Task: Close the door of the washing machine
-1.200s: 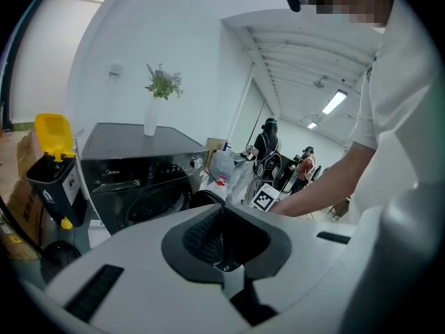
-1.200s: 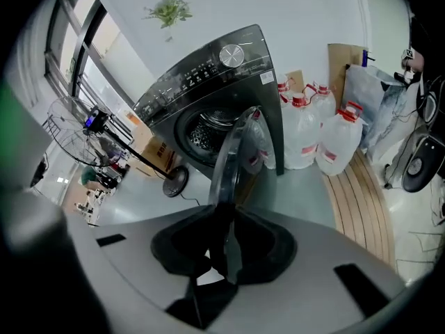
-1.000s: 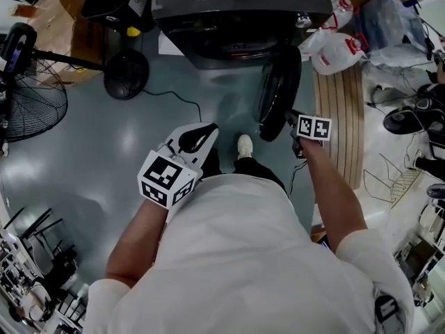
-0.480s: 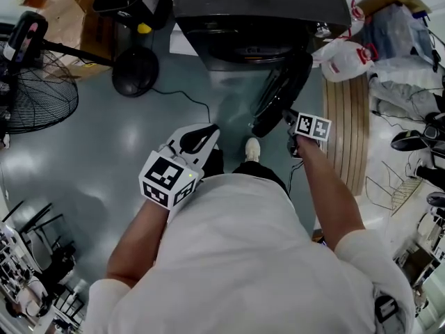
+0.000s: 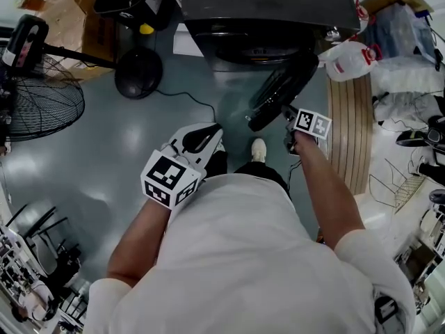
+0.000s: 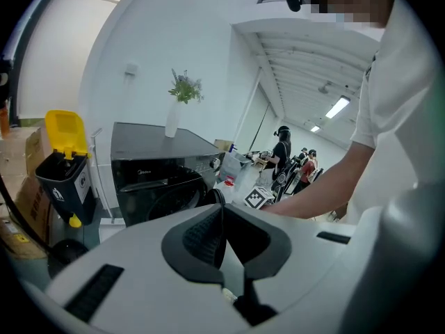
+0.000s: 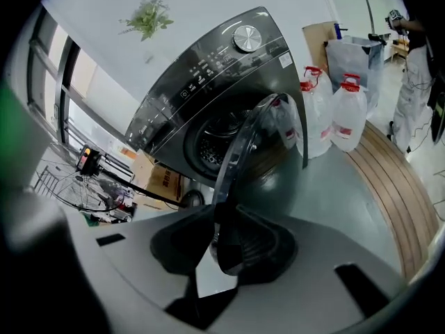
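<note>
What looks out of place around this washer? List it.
The door of the washing machine hangs part open, angled out from the front, with its rim clamped in the right gripper. That is the only thing out of position. Nothing looks spilled or broken.

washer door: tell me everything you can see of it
The door is round, with a dark rim and a clear, glossy domed window. Hinged at the right of the washer, it stands partly open, swung out over the floor. The right tongs grip its free edge; nothing else touches it.
</note>
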{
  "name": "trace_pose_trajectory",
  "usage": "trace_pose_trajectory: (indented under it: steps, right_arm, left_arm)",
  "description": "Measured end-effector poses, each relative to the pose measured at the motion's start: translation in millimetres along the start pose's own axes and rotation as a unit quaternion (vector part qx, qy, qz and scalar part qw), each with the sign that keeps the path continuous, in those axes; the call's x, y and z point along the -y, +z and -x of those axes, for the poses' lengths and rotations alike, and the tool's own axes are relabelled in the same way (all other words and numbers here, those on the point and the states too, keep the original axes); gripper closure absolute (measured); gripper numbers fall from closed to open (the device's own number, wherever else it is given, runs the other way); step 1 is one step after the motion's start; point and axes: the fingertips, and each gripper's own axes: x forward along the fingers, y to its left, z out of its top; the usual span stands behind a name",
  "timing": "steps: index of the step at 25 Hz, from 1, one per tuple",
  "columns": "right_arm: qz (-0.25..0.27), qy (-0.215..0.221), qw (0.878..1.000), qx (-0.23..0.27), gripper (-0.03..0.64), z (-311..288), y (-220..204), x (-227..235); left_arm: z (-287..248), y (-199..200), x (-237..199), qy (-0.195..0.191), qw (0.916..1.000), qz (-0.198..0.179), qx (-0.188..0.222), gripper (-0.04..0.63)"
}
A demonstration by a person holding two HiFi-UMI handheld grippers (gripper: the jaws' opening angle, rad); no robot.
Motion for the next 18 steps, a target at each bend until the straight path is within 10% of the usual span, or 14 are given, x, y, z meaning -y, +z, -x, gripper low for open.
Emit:
trace_pose_trajectory:
  steps: [18]
  right_arm:
    - [-0.039, 0.008, 0.999, 0.027, 0.523, -49, 29, -51]
  left_arm:
    - [15, 2, -52, -0.023, 0.9996, -0.009, -0.016, 0.574]
